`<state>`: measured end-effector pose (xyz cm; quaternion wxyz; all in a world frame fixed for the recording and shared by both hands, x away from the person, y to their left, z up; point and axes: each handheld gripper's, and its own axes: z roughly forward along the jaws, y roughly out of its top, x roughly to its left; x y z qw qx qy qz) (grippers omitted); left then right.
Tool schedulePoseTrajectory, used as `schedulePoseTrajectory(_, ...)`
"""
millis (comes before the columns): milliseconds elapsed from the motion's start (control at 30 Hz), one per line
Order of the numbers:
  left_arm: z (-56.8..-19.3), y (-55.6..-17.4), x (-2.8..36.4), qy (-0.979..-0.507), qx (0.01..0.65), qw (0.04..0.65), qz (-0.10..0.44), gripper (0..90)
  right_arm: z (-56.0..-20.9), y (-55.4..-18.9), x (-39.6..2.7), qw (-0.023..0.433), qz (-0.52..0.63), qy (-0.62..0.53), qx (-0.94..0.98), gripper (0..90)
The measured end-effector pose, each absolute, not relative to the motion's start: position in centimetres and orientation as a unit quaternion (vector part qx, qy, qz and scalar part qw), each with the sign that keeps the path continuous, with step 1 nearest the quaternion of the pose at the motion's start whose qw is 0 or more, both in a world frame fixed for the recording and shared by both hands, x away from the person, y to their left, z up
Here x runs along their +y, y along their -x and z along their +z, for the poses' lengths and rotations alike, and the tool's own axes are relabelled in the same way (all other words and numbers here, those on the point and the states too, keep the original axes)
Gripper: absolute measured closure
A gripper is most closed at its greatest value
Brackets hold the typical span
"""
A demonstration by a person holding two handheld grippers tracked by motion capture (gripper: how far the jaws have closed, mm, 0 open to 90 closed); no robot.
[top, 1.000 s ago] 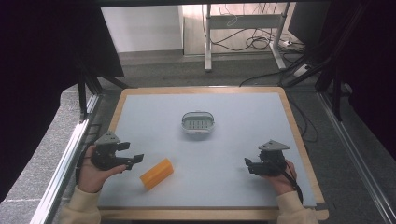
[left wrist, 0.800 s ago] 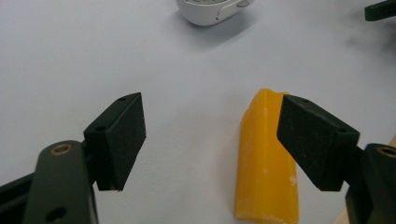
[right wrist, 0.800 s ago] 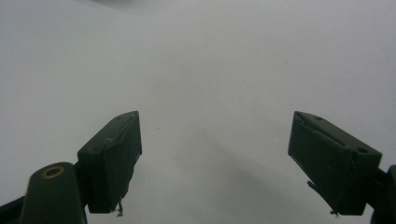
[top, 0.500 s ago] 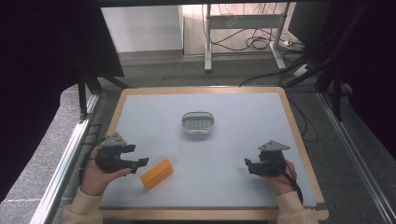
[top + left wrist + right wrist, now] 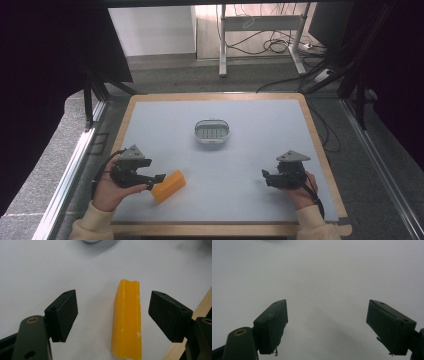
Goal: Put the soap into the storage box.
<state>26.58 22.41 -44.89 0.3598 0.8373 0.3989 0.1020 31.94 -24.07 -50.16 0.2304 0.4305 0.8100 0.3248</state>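
Room: dark walls are closing in on both sides, with a grey floor and a tangle of cables lying past the far edge of the worktop (image 5: 300, 125).
Worktop: pale grey top with a wooden rim, sitting between metal rails.
Left gripper (image 5: 156, 178): the person's left hand (image 5: 107, 189) is holding it low at the near left corner, pointing toward the middle of the worktop. Jaws are standing wide apart and gripping nothing.
Orange block (image 5: 168, 186): it's lying flat on the worktop, just beside the tips of the left gripper. In the left gripper view the orange block (image 5: 127, 320) is lying lengthwise in the gap between the two jaws, closer to the one on the right of that view, with bare worktop showing on both sides, so neither pad is touching it.
Dish (image 5: 212, 131): small oval white dish with a perforated insert, sitting around the middle of the worktop, well apart from the block and both grippers.
Right gripper (image 5: 265, 177): the right hand (image 5: 300, 192) is holding it at the near right, pointing inward toward the left. In the right gripper view its jaws are hanging wide apart over bare worktop, nothing between them.
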Motion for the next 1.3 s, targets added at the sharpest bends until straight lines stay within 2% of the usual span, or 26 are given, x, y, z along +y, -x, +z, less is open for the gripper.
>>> schedulePoseTrajectory(400,-46.2,-26.8,20.6,-0.858,0.386,0.331,0.077,23.3,-50.0,-31.9,-24.0,0.225,0.333,-0.43,0.809,17.7)
schedulePoseTrajectory(933,-48.0,-27.5,18.7,-0.872,0.387,0.291,0.075,24.3,-50.0,-31.9,-24.0,0.232,0.332,-0.422,0.811,17.7)
schedulePoseTrajectory(1300,-48.9,-28.2,17.4,-0.88,0.389,0.261,0.074,35.9,-50.0,-31.9,-23.8,0.234,0.33,-0.416,0.815,17.7)
